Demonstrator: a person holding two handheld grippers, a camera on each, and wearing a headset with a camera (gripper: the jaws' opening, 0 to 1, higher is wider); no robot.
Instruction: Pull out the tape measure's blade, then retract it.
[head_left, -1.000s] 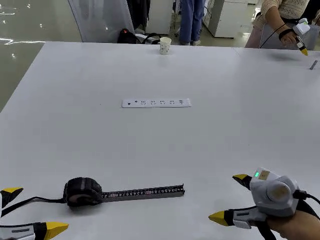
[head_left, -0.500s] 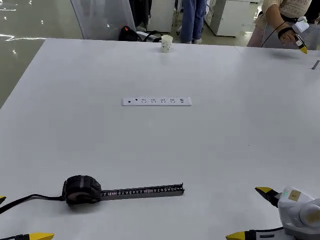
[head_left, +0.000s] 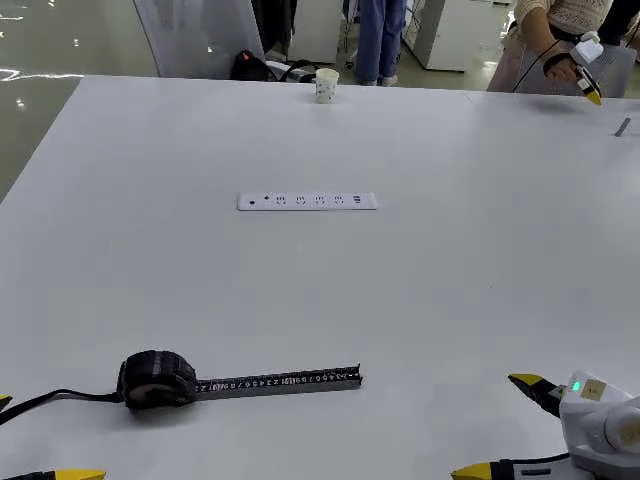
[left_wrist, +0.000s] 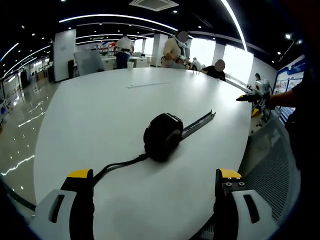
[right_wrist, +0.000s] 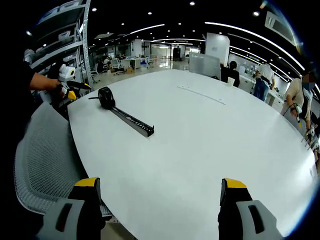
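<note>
The left gripper (left_wrist: 154, 175) has its two yellow-tipped jaws spread wide with nothing between them. It hangs over the near edge of the white table (head_left: 450, 250). Just ahead of it lies the one tape measure (left_wrist: 162, 136), a black round case resting on the tabletop, touched by neither gripper. A dark wrist strap (left_wrist: 117, 165) trails from the case back toward the left gripper's jaws. The blade (left_wrist: 198, 122) is partly out and lies flat on the table, running away from the case toward the right gripper (left_wrist: 255, 95).

The right gripper (right_wrist: 160, 183) is also spread wide and holds nothing. In the head view it sits at the lower right corner (head_left: 498, 425), well apart from the blade's (head_left: 280, 380) free end. In the right gripper view the tape measure (right_wrist: 106, 97) lies far to the left, with the left gripper (right_wrist: 70, 90) beyond it.

Farther up the table lies one white power strip (head_left: 307, 201), flat and parallel to the blade. One paper cup (head_left: 326, 86) stands upright near the far edge. At the far right corner another person's hand (head_left: 560, 68) holds a third gripper (head_left: 587, 88) with a yellow tip.
</note>
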